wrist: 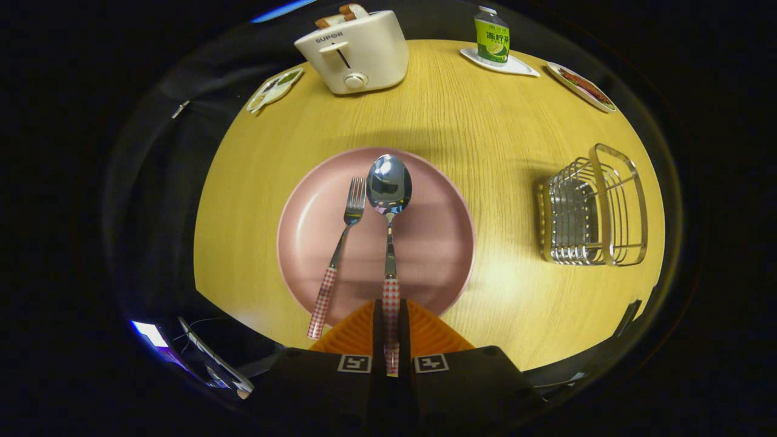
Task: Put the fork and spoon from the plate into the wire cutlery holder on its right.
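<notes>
A pink plate (315, 224) lies on the round wooden table just ahead of my fingers. On it rest a fork (343, 235) and a spoon (389, 200), both with red-checked handles that point back toward me. My gripper (391, 328) is shut on the spoon's handle, with both fingers pressed against its sides. The spoon's bowl reaches to the plate's far part. The fork lies to the spoon's left, free, its handle end hanging over the plate's near rim. The wire cutlery holder (592, 209) stands to the right of the plate, with nothing inside it.
A white toaster (355, 51) with bread in it stands at the table's far side. Beside it to the left lies a small dish (274, 90). A green bottle (491, 37) on a white coaster and a plate of food (583, 86) sit at the far right.
</notes>
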